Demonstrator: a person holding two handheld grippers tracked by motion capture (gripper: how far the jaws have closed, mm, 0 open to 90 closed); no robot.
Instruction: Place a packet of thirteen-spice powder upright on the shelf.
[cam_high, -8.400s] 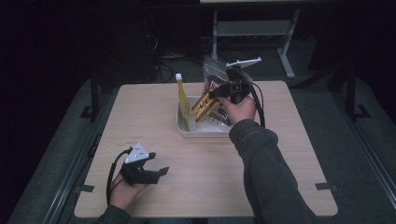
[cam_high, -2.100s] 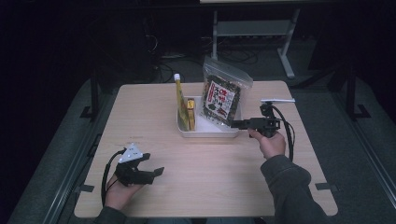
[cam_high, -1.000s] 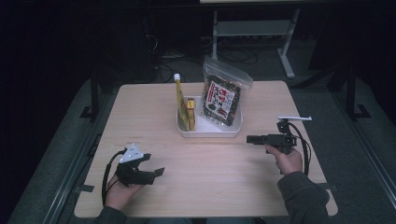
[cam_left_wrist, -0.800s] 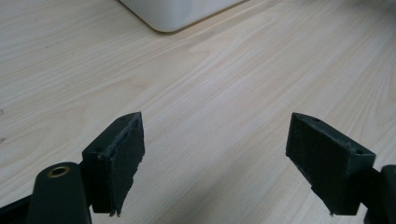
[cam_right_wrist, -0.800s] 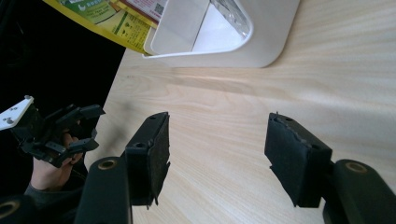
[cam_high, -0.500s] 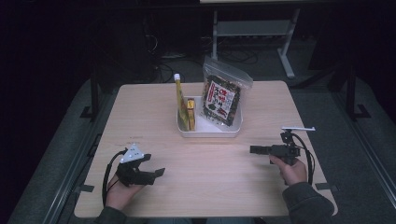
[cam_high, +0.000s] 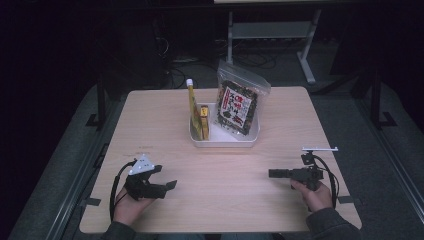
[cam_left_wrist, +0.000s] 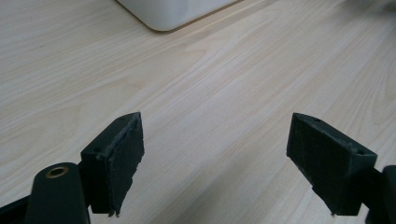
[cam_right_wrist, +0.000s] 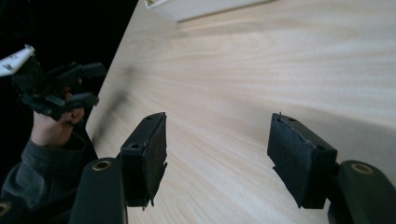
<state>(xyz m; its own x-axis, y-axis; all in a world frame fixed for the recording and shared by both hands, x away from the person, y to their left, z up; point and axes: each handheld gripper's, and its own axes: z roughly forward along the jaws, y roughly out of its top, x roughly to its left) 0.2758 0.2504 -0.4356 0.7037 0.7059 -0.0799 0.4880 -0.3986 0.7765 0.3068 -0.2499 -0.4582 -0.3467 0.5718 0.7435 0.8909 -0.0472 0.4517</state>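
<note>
From above, the right gripper (cam_high: 272, 173) is drawing back from the white tray (cam_high: 224, 140) toward the table's near edge, its jaws having just been opening with nothing between them, so the packing looks finished: the glossy, crinkled snack bag (cam_high: 238, 104) is leaning upright in the tray's right half, beside a slim yellow box (cam_high: 204, 121) and a tall capped yellow tube (cam_high: 192, 105). The left gripper (cam_high: 170, 185) is resting near-left of the tray. Its own view is showing matte black pads (cam_left_wrist: 122, 151) wide apart over pale wood grain, empty. The right gripper view is showing rough foam-like pads (cam_right_wrist: 299, 155) parted, empty too, over the smooth table (cam_right_wrist: 261, 79).
</note>
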